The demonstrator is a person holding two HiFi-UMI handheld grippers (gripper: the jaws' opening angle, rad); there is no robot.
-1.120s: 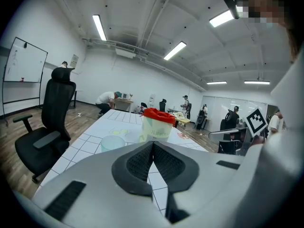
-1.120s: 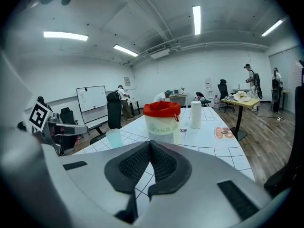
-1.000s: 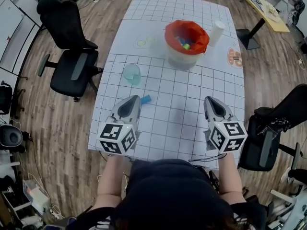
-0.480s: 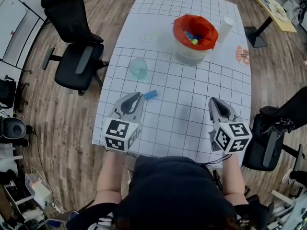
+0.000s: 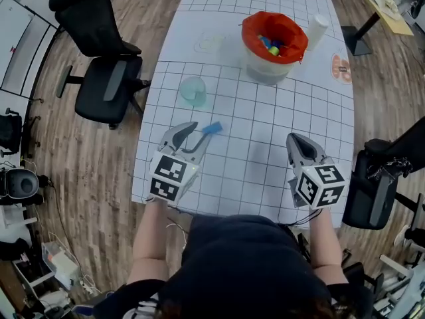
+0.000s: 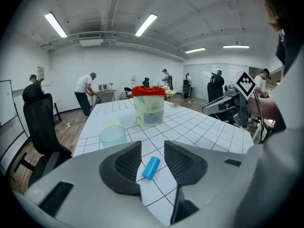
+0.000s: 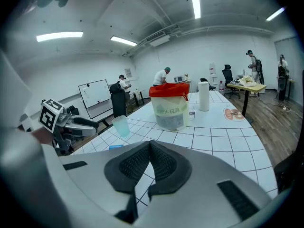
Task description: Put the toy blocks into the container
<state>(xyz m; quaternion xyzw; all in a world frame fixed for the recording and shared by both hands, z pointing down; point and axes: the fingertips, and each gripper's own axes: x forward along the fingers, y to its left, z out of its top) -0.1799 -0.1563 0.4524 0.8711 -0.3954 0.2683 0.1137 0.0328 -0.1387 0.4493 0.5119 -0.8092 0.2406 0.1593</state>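
Two grippers hang low over the near tabletop (image 5: 265, 155) in our hands. Our left gripper (image 6: 152, 147) has just been opening its jaws. They stand wide, and a blue toy block (image 6: 151, 167) lies on the grid between them, apart from both. Our right gripper (image 7: 150, 146) keeps nothing, jaws pressed together. The red-rimmed container (image 5: 264, 72) stands farther back, holding other blocks (image 5: 269, 44).

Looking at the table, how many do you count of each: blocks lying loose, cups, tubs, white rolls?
Loose blue block: 1
Pale green cup: 1
Red-lined container: 1
White roll: 1
Total: 4
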